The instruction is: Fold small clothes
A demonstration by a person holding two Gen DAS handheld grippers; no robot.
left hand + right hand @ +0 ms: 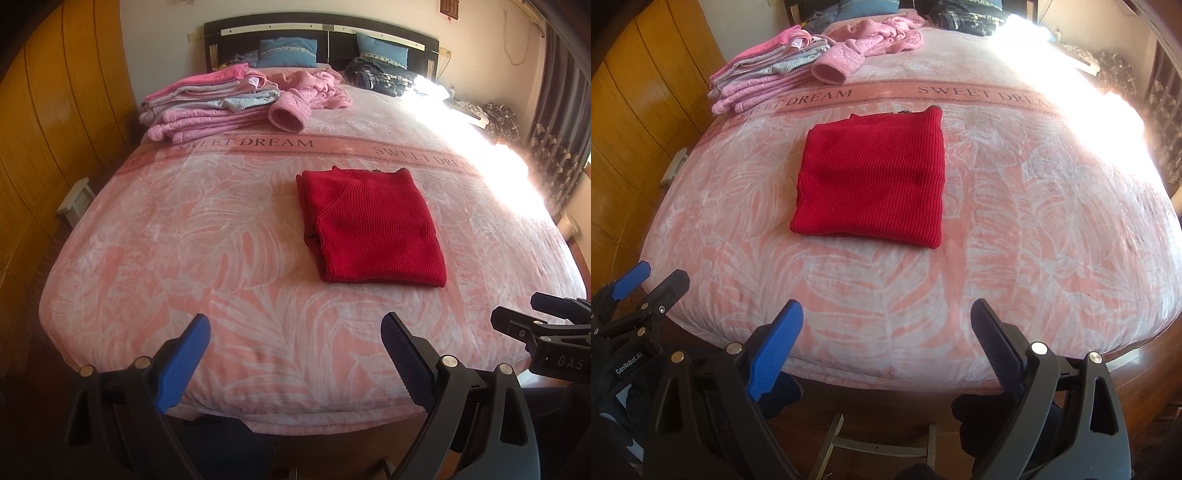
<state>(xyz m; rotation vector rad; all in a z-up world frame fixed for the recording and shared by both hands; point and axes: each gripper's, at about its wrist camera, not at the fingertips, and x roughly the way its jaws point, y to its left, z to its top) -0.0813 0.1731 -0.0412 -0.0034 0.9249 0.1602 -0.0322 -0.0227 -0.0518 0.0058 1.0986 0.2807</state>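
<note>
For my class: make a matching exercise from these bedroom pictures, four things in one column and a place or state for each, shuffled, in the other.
Things:
1. red sweater
2. stack of pink clothes
3. blue pillows
4. left tool

Places or states:
A. against the headboard
B. open, holding nothing
C. folded, mid-bed
D. far left corner of the bed

Pairs: 1-C, 2-D, 3-A, 4-B

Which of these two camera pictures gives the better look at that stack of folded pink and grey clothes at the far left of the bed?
The left wrist view: the stack of folded pink and grey clothes appears larger there, with its separate layers distinguishable. The right wrist view shows the same stack smaller, squeezed toward the top of the picture.
</note>
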